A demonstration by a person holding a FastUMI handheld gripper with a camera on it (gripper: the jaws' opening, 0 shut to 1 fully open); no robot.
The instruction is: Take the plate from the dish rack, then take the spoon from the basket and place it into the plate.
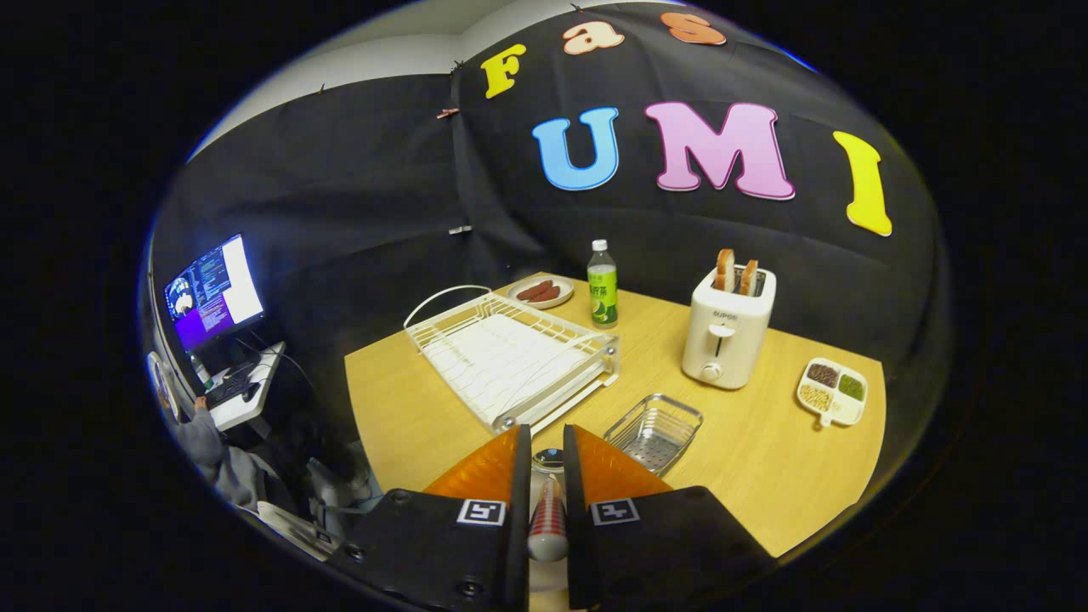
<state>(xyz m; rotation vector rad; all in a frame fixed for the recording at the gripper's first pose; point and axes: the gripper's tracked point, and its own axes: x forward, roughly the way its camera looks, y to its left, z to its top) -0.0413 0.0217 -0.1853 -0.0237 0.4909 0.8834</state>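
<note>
- While the spoon (548,510) sits pinched between your fingers, its handle running back toward the camera and its bowl peeking out at the tips, you are on the carrying step: the claw (546,442) is clenched on the spoon, both fingers pressing its sides.
- The wire basket (653,432) just ahead and slightly right of the fingers looks empty, and the dish rack (510,357) ahead and to the left holds no plate that I can make out.
- I cannot tell where the target plate is; a pale surface directly beneath the claw may be it.
- If so, your next move calls for lowering the bowl end onto it and parting the fingers gently so the spoon does not skid.
- Count, beyond the fingers: one rack, one basket, one green bottle (602,286), one toaster (728,327) with two slices of toast, one small dish of sausages (541,291), one divided snack tray (832,390) with three filled sections.
</note>
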